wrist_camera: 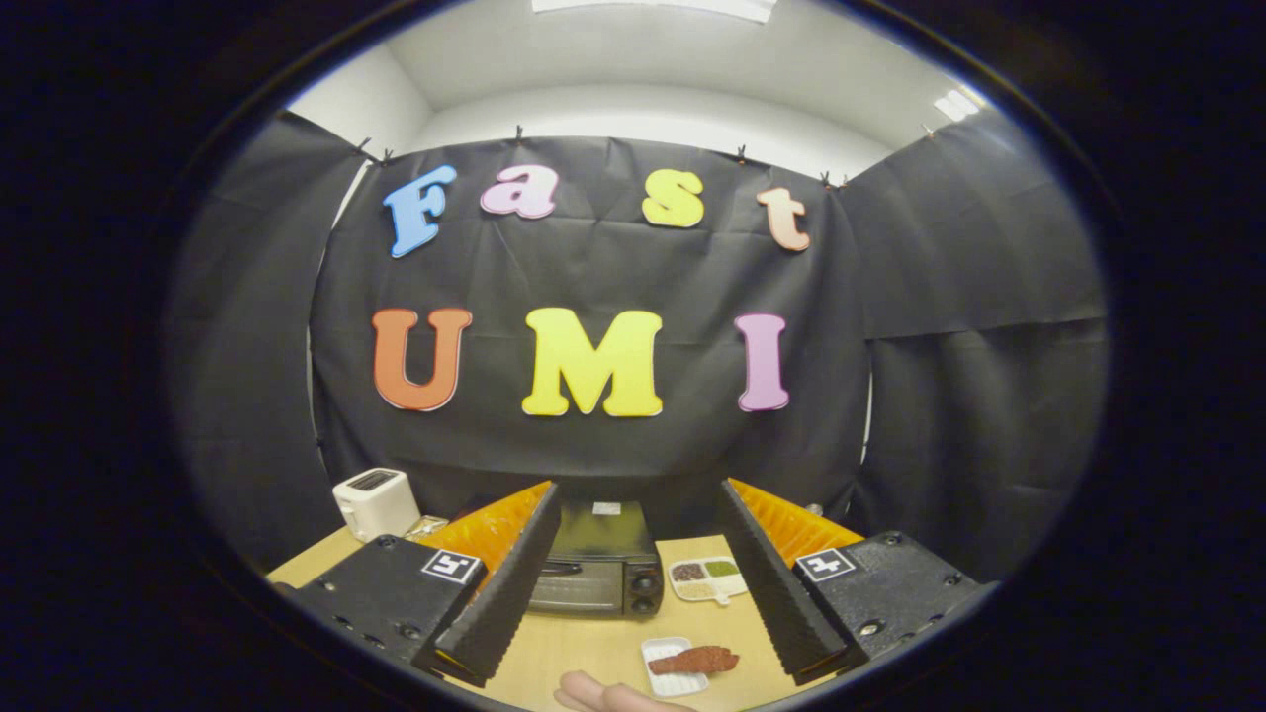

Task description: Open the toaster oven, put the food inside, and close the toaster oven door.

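While empty, gripper (638, 569) gapes wide.

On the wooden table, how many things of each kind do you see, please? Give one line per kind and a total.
Appliances: 2, the black toaster oven, door closed, and the white pop-up toaster.
Dishes: 2, the white divided plate of small foods and the small white rectangular tray.
Food pieces: 1, the reddish-brown piece of food on the tray.
Total: 5.
The tool is open, above the table.
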### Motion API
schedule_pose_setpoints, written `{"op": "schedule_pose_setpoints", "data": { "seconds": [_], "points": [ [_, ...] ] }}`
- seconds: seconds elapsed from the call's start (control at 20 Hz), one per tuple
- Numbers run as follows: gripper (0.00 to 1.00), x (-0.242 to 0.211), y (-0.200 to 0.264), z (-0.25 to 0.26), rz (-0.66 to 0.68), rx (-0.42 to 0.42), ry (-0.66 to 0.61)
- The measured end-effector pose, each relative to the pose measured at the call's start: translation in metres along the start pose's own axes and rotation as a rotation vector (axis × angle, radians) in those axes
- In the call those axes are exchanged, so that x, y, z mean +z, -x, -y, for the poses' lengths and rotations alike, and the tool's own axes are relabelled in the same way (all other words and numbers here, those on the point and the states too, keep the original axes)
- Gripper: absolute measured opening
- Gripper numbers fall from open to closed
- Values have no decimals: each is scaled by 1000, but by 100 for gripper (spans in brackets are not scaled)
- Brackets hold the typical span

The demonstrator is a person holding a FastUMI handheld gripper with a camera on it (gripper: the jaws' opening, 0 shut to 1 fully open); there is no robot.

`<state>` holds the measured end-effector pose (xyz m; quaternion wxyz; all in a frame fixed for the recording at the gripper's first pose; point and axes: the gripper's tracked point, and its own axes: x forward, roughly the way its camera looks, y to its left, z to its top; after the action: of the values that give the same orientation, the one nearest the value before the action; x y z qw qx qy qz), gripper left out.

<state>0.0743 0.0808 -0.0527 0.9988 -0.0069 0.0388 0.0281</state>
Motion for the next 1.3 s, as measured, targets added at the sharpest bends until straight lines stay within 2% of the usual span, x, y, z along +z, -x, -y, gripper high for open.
{"op": "schedule_pose_setpoints", "data": {
  "seconds": [0.2,0.4,0.55,0.7,1.0,1.15,1.3],
  "points": [
    [100,-46,-51,-42,-87,42,15],
    [100,-115,-114,-84,-255,76,13],
    [100,-157,-154,-98,-353,60,6],
    [100,-181,-181,-103,-396,39,12],
    [100,-199,-202,-113,-418,87,4],
    [100,-198,-197,-112,-404,95,-21],
    [100,-199,-188,-113,-366,109,7]
  ]
}}
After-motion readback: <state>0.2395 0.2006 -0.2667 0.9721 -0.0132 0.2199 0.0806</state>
